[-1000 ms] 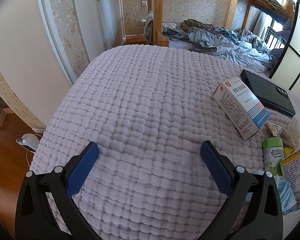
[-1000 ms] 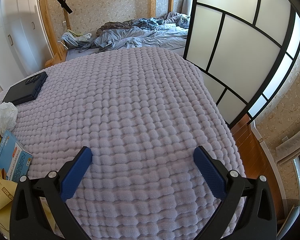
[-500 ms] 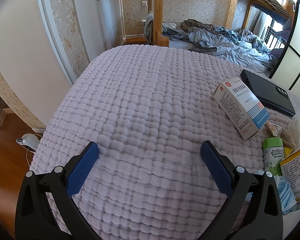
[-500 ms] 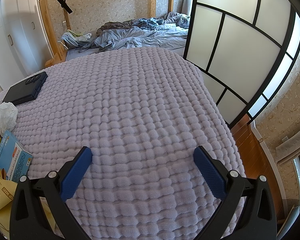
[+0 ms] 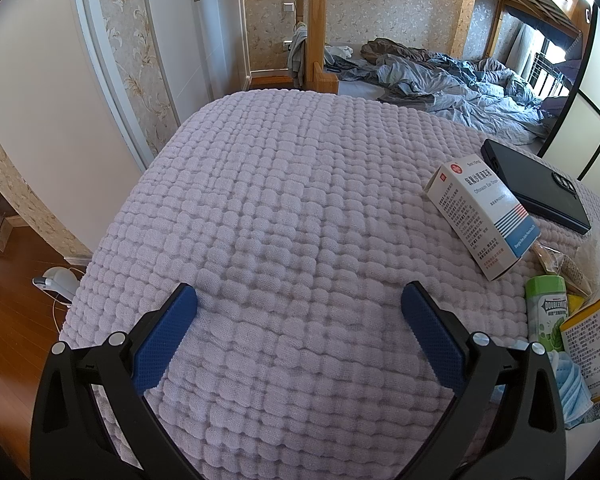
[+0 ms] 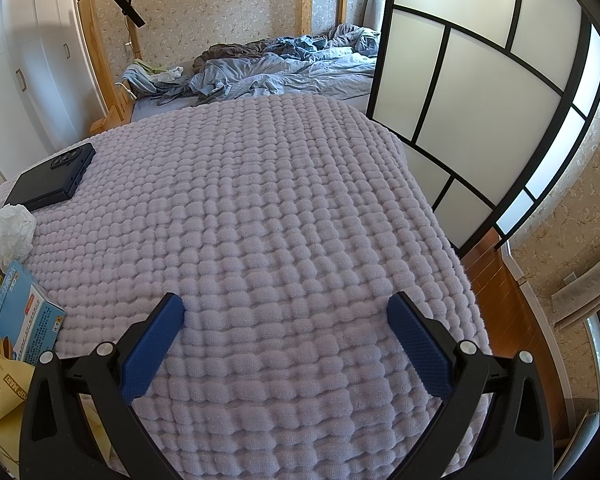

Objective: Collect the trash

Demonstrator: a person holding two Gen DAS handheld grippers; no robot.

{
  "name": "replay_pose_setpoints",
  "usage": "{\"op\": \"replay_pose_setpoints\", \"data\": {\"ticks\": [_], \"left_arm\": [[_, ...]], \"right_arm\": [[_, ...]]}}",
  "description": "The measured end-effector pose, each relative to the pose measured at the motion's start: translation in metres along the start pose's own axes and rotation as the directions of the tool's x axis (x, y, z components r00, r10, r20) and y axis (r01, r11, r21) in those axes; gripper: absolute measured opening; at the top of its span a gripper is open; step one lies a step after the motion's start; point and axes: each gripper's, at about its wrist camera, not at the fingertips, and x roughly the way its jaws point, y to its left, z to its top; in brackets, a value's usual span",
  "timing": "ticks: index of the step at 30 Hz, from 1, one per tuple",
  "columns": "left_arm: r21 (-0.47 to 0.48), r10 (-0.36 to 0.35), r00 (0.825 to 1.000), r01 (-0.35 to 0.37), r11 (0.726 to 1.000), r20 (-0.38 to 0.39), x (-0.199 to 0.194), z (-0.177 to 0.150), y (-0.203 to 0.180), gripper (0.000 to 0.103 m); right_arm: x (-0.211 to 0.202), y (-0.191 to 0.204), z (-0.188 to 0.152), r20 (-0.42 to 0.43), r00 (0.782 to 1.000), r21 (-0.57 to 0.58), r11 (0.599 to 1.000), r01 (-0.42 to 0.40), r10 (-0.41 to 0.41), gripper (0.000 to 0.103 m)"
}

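Hovering apart: L gripper (image 5: 299, 304), R gripper (image 6: 285, 312), blanket (image 6: 260, 200) bare btwn.

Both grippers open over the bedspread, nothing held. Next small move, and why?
Probably swing the left gripper right toward the white medicine box. Both it and the right gripper are open and empty over bare bedspread, and the box is the nearest loose item with clear space around it.
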Motion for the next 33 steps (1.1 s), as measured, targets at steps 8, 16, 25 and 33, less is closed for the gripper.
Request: {"op": "replay_pose_setpoints", "data": {"ticks": [8,16,25,33], "left_arm": [[-0.007,0.003,1.000,-0.003,1.000,0.000,0.000,0.001,0.000,0.102],[-0.052,-0.019,0.992,0.026,0.998,0.126,-0.064,-0.006,0.026,0.102],[0.245,-0.307,0.920,0.247,0.937,0.243,-0.203,-0.104,-0.009,0.102],[0.460,-0.373,0.918,0.277,0.844,0.131,-0.190,-0.164,-0.079,0.096]], "right_arm": [[0.000,0.000,0.002,-0.007,1.000,-0.017,1.000,-0.005,0.005,0.099],[-0.105,-0.018,-0.025,0.226,0.971,0.034,0.997,0.065,-0.071,0.099],[-0.183,0.061,-0.144,0.253,0.967,-0.189,0.982,0.014,0.035,0.099],[-0.152,0.121,-0.167,0.213,0.974,-0.321,0.947,-0.002,0.074,0.099]]}}
